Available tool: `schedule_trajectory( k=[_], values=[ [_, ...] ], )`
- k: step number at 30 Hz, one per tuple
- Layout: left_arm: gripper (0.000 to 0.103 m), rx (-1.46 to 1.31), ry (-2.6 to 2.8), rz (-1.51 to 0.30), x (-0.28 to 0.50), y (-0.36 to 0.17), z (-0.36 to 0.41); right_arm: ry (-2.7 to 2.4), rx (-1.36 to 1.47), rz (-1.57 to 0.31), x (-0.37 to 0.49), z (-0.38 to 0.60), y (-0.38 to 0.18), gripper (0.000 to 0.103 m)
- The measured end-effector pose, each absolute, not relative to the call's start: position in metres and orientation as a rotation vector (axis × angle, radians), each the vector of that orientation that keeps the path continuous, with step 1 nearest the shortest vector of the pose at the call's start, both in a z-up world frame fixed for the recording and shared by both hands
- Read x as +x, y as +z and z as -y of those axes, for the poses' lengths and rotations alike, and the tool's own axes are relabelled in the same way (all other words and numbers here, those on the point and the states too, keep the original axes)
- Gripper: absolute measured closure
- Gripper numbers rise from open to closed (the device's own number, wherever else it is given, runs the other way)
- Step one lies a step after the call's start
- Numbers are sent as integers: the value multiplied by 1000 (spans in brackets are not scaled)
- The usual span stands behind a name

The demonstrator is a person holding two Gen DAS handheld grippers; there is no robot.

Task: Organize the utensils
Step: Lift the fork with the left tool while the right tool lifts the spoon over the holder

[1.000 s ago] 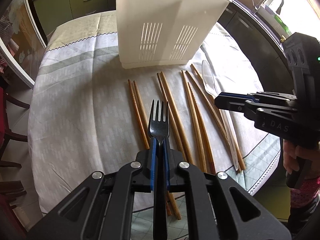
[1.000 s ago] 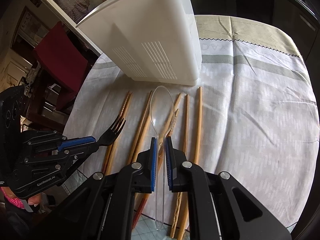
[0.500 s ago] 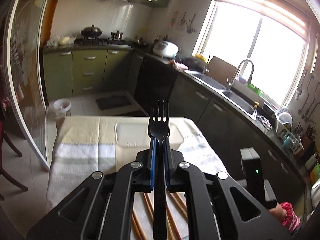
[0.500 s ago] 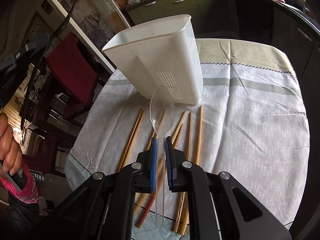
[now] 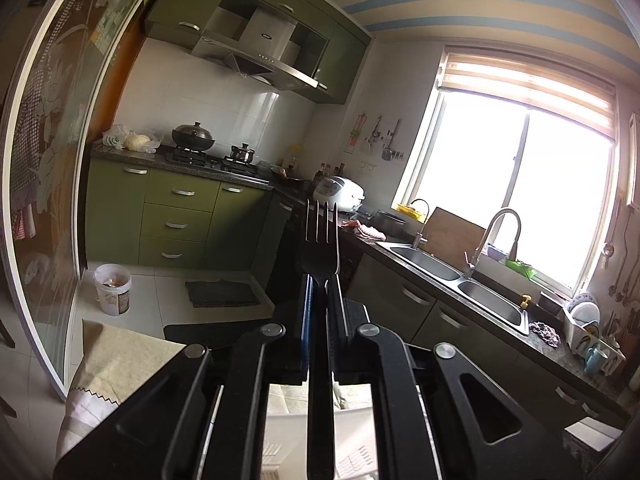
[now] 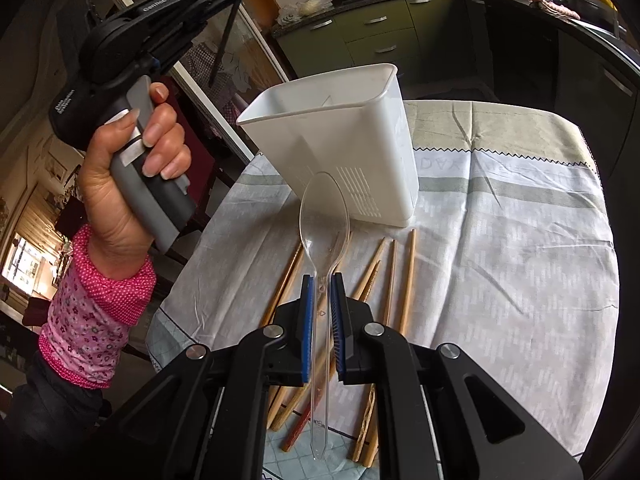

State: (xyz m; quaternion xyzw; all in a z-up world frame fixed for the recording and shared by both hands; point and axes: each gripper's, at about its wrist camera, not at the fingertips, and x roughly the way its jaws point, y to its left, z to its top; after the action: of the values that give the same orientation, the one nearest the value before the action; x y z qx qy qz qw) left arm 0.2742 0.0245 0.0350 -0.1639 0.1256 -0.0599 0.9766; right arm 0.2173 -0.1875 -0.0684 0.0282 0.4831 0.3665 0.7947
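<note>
My left gripper [image 5: 320,280] is shut on a black plastic fork [image 5: 320,240], tines up, held high and level so its view faces the kitchen. In the right wrist view the left gripper's body [image 6: 160,16] is raised at the upper left with the fork handle [image 6: 224,40] hanging from it. My right gripper [image 6: 322,280] is shut on a clear plastic spoon [image 6: 324,216], lifted above the table, bowl toward the white utensil holder [image 6: 344,140]. Several wooden chopsticks [image 6: 406,280] lie on the cloth in front of the holder.
The table [image 6: 520,240] has a pale patterned cloth. The holder's rim [image 5: 352,412] shows just below the left gripper. Kitchen counters, a sink [image 5: 452,276] and green cabinets [image 5: 176,216] stand beyond. A red chair area lies left of the table.
The left gripper has risen and tilted up with the fork, from above the chopsticks to above the holder. The right gripper has lifted the clear spoon off the table.
</note>
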Motion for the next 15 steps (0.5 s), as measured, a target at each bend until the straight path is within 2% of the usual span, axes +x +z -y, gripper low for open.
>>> schedule_trajectory(
  k=[10,15],
  values=[
    [96,-266,-67,-240,282,5,-22,814,80,-981,217,191,-53,94],
    [96,-241,-53,-214,279,1,-21,845,149,-851,224,194,-16,94]
  ],
)
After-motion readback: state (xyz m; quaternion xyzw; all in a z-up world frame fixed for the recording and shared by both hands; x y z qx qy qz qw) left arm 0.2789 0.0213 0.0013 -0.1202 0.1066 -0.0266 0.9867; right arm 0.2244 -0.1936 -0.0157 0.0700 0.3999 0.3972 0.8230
